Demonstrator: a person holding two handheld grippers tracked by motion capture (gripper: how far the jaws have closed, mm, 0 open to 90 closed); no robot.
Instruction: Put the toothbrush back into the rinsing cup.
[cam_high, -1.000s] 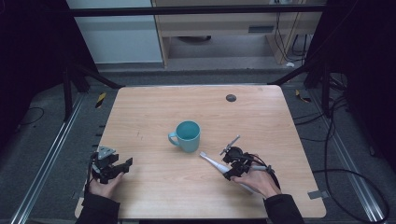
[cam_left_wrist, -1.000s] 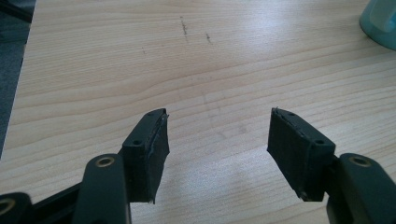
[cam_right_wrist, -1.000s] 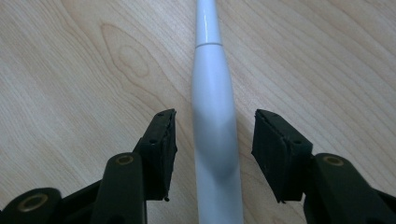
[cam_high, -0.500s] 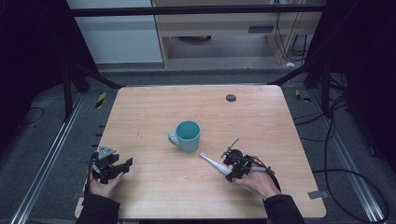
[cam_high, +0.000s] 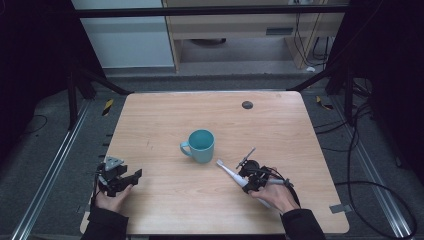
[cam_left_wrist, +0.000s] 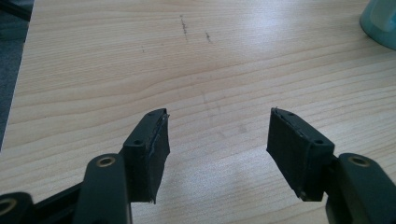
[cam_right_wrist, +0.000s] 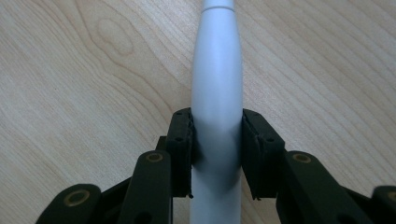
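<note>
White toothbrush (cam_high: 231, 174) flat on surface (cam_high: 310, 130), long axis diagonal, head twd teal mug (cam_high: 201, 145). R tongs (cam_right_wrist: 217, 140) just been closing, pinching handle. L tongs (cam_left_wrist: 217, 140) spread, empty.

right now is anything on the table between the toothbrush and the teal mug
Nothing visible is in the way. The right gripper has just been closing its fingers on the white electric toothbrush, which lies on the table with its head pointing toward the teal mug; bare wood separates them.
</note>
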